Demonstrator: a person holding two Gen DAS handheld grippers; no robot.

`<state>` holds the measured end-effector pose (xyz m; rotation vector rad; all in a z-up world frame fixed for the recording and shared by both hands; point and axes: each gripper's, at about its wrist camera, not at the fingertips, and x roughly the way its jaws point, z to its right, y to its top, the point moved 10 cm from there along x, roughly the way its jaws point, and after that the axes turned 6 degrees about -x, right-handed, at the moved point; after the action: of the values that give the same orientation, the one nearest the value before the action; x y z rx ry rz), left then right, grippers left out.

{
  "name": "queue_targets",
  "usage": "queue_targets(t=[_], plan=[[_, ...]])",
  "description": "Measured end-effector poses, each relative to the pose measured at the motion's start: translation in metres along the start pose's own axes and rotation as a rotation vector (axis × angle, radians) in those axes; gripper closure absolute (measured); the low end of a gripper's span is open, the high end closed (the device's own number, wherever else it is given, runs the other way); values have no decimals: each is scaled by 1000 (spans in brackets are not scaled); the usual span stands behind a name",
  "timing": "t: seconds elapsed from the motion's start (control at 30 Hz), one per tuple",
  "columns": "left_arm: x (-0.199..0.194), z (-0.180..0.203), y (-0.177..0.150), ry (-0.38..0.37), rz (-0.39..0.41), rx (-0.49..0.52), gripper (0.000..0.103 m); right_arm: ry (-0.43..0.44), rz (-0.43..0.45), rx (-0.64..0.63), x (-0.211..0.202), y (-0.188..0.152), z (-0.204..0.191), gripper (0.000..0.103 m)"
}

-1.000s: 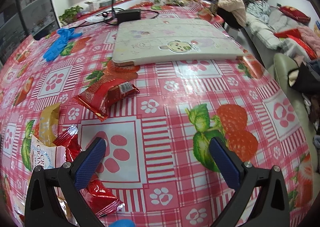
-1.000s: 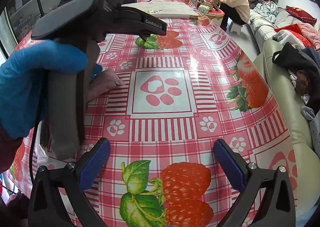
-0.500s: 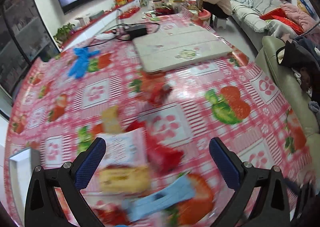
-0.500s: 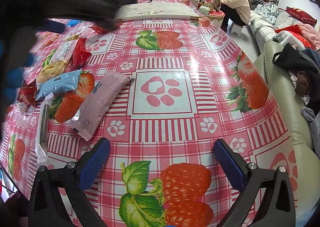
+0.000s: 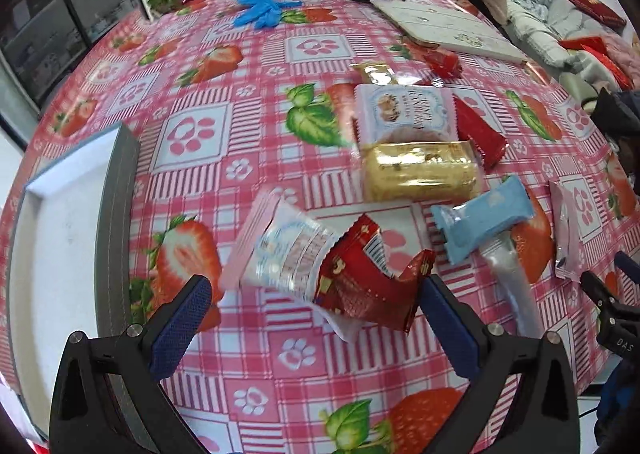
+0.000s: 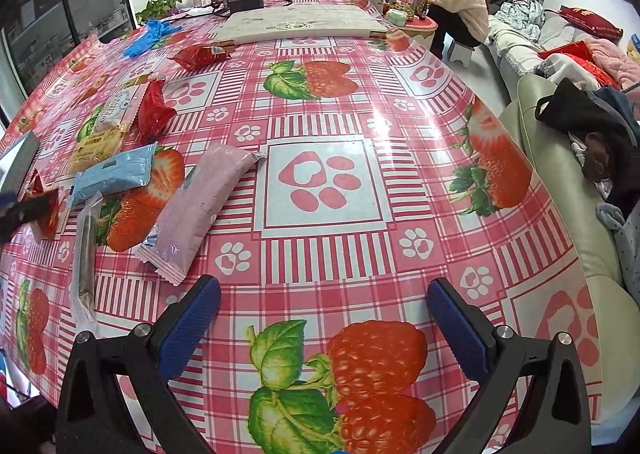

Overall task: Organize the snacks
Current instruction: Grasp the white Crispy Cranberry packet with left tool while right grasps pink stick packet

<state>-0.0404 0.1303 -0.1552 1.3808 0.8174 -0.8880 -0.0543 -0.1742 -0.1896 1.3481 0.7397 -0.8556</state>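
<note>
Several snack packets lie on the pink strawberry tablecloth. In the left wrist view a clear white packet point(image 5: 282, 250) and a red packet point(image 5: 362, 278) lie just beyond my open, empty left gripper point(image 5: 314, 316). Farther off are a gold packet point(image 5: 420, 172), a white cookie packet point(image 5: 404, 114), a light-blue packet point(image 5: 486, 220) and a grey box point(image 5: 60, 238) with a white inside at the left. My right gripper point(image 6: 322, 318) is open and empty over bare cloth; a pink packet point(image 6: 200, 206) and the blue packet point(image 6: 114, 174) lie to its left.
A white board point(image 6: 300, 24) and blue gloves point(image 5: 260, 6) lie at the far end of the table. Another red packet point(image 6: 200, 56) lies near the board. A sofa point(image 6: 560, 158) with clothes runs along the right edge. A person point(image 6: 460, 10) sits at the back.
My left gripper has swung left and down, from the white board and far table to the cluster of packets and the grey box. The right gripper has stayed still; the left hand has left its view.
</note>
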Motion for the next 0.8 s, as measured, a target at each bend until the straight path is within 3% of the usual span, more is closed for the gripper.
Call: queue_targets(t=[0.13, 0.3, 0.47, 0.7, 0.8], plan=[[1, -14, 2, -77, -18, -133, 0, 9, 6, 6, 0, 1, -1, 0], [17, -30, 21, -69, -33, -273, 0, 1, 7, 7, -1, 0, 0, 0], [58, -13, 31, -92, -103, -332, 0, 7, 15, 11, -2, 1, -1, 0], [78, 1, 36, 84, -90, -273, 0, -14, 11, -2, -3, -1, 1, 0], [78, -1, 35, 93, -62, -274, 0, -16, 4, -2, -2, -2, 1, 0]])
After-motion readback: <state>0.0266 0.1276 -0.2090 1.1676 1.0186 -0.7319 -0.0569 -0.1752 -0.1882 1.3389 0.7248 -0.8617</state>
